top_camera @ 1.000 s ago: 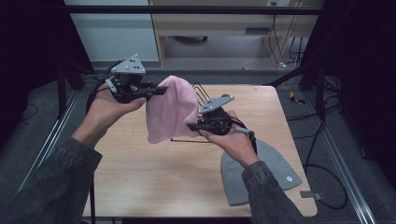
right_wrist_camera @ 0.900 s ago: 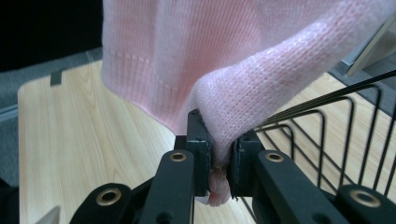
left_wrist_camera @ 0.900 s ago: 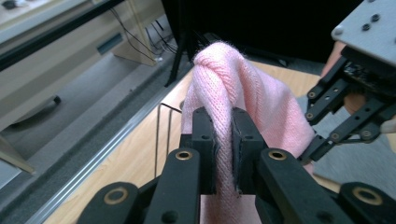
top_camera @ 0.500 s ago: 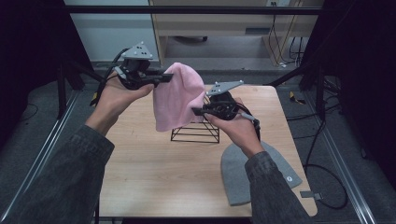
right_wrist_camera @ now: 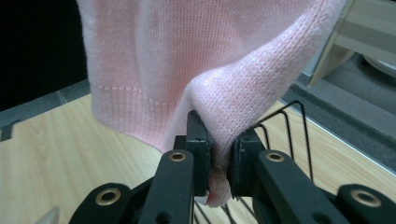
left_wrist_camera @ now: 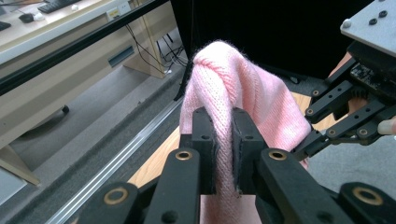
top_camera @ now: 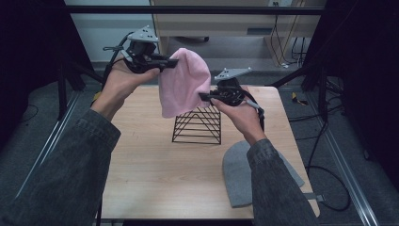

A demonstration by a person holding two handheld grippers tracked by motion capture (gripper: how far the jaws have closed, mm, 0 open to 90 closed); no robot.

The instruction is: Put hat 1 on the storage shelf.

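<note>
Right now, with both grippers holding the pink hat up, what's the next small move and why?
Probably lower the pink beanie toward the black wire rack. The left gripper and right gripper both pinch it, and it hangs in the air just above and behind the rack's peak, not yet draped on it.

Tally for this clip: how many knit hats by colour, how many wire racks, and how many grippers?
Pink knit hat: 1, held up between the left gripper and the right gripper
Grey knit hat: 1, lying on the table
Black wire rack: 1
Grippers: 2
Total: 5
</note>
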